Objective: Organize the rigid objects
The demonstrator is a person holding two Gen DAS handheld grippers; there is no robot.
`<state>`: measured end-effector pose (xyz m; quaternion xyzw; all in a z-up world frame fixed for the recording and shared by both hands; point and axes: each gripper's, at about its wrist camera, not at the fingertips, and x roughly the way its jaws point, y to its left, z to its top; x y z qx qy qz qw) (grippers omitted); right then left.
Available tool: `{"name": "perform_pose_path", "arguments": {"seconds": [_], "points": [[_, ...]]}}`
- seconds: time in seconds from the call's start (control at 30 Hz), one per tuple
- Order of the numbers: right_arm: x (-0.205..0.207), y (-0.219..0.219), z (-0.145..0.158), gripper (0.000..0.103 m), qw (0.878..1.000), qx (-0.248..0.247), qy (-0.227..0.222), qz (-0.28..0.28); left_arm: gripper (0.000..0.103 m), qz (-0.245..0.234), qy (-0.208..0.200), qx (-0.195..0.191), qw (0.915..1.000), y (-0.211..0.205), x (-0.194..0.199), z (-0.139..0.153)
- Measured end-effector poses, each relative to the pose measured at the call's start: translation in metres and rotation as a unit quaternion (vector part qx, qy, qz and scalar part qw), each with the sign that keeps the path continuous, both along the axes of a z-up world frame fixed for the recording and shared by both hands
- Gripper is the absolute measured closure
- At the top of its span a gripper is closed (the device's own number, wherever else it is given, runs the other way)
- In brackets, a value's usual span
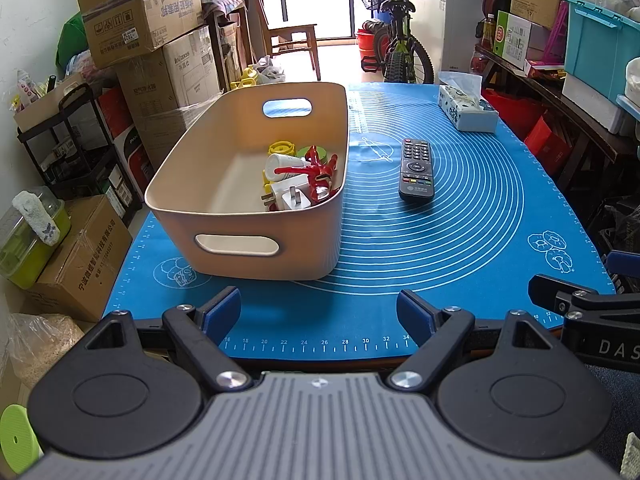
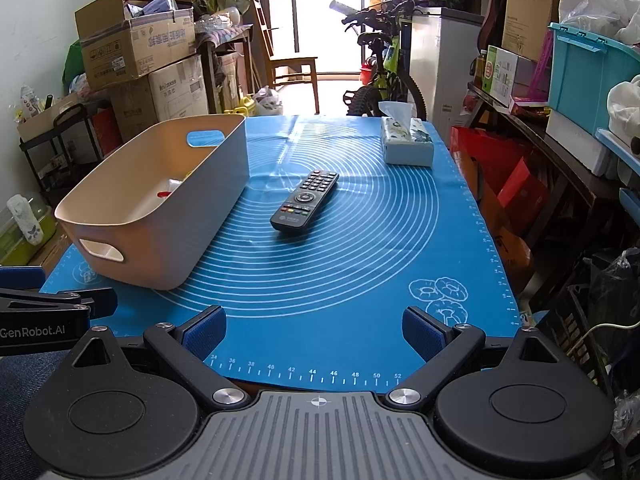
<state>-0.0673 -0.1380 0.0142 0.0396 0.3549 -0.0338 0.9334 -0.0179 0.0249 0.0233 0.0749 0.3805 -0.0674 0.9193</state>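
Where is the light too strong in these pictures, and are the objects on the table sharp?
Left wrist view: the doorway behind the bicycle is washed out; the remote and bin are sharp. Right wrist view: the same doorway is overexposed, the mat shows slight glare near the remote, and straight edges bend toward the corners.

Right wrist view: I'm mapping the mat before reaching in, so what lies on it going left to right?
Bin → remote → tissue box.
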Motion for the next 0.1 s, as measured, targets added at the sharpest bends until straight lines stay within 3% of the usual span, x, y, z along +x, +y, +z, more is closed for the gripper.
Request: {"name": "perform_pose_path", "arguments": {"seconds": [0.1], "points": [[0.0001,-0.0002,0.0,0.008,1.0,0.0,0.0,0.0,0.018,-0.001,0.0,0.0,1.0,-0.0009,0.0002,-0.0002]]}}
